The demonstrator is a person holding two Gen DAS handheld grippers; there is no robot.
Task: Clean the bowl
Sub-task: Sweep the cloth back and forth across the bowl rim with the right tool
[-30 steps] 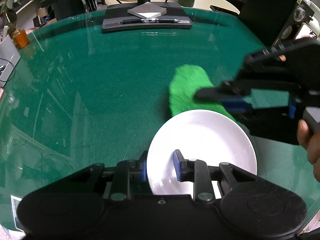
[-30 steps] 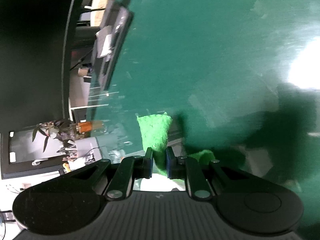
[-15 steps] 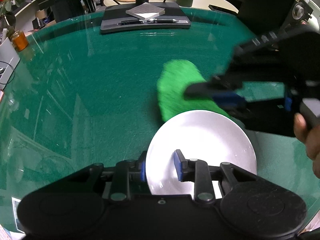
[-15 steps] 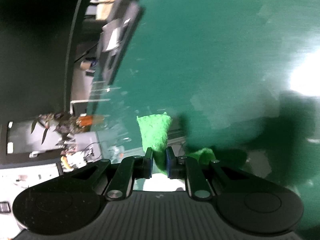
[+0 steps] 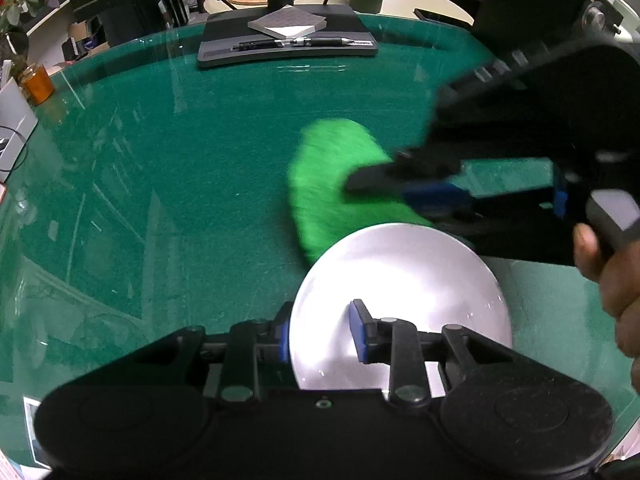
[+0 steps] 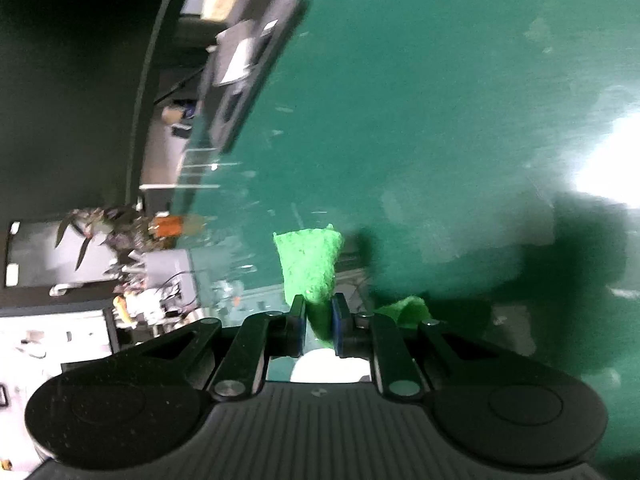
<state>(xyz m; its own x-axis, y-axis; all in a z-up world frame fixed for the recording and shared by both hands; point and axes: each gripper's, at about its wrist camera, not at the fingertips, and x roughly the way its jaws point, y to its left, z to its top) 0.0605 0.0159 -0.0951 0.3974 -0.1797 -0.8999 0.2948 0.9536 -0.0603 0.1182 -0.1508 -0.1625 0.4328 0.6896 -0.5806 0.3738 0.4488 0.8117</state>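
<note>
Spreading across both views, a round green table [image 5: 168, 168] is seen, its glossy top streaked with reflections. At its far edge a dark tray [image 5: 288, 46] is set, and in it a grey notepad [image 5: 287, 23] and a black pen [image 5: 296, 43] are held, the pen lying along the near side of the pad. At the near right of the table the white bowl [image 5: 404, 276] is found; nothing is seen inside it. Its left rim is straddled by the left gripper [image 5: 318, 330], one blue pad outside the wall and one inside, and the jaws have just been opening slightly; whether the pads press on the rim cannot be told. Just beyond the bowl's far rim a bright green cloth [image 5: 332, 176] is held, blurred, clamped from the right by the right gripper [image 6: 317, 322], whose jaws are drawn together on a fold of the cloth [image 6: 310, 264]. At the far left edge a small amber jar [image 5: 37, 84] is seen.
</note>
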